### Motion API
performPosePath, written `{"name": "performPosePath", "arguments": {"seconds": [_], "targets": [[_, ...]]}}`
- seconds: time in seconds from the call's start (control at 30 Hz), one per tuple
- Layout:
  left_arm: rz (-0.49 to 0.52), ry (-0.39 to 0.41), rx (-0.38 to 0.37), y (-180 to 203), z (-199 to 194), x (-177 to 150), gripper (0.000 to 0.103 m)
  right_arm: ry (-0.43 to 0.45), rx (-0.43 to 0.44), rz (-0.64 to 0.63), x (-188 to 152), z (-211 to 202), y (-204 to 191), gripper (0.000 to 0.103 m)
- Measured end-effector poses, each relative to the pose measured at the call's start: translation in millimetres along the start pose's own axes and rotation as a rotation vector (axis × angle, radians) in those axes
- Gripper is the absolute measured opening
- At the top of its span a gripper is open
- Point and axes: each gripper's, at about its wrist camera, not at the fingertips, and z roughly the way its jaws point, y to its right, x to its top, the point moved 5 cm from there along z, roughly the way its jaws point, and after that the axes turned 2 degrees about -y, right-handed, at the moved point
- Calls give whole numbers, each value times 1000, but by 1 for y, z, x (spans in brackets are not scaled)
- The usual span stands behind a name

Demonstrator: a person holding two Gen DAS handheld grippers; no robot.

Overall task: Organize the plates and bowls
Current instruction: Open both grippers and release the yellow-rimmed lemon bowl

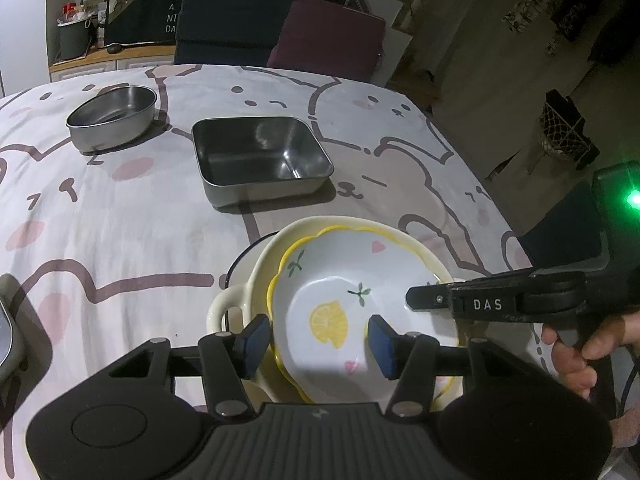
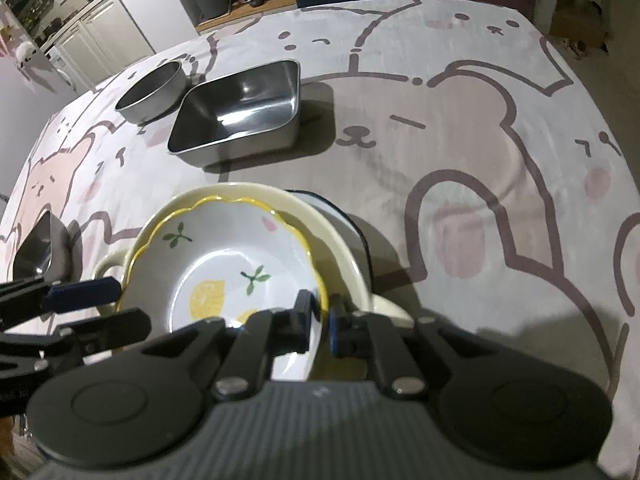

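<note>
Over stacked dishes, right tool (image 2: 320, 320) pinches lemon plate (image 2: 224, 264).

The right gripper (image 2: 320, 322) is closed on the near rim of the white scalloped plate with yellow edge and lemon print (image 2: 224, 264). This plate sits inside a cream ceramic handled bowl (image 2: 344, 248), with a dark-rimmed white dish (image 2: 340, 210) beneath. At 12 o'clock stands a square stainless steel tray (image 2: 240, 108); at 11 o'clock a round steel bowl (image 2: 154, 94). The left gripper's blue pad (image 2: 82, 294) lies at 9 o'clock beside the plate.
</note>
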Motion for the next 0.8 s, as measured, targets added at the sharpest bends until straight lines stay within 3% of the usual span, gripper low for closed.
{"name": "performPosePath", "arguments": {"seconds": [0.2, 0.3, 0.4, 0.6, 0.8], "targets": [[1, -10, -2, -1, 0, 0, 60, -20, -37, -62, -1, -1, -7, 15], [6, -6, -8, 1, -2, 1, 62, -16, -22, -76, -4, -5, -12, 33], [9, -2, -10, 2, -4, 1, 64, 43, -22, -101, -4, -18, -17, 57], [14, 9, -16, 4, -11, 2, 69, 117, -32, -86, -4, -47, -18, 69], [29, 50, -17, 6, -28, 8, 87, 192, -44, -61, -11, -76, -9, 94]]}}
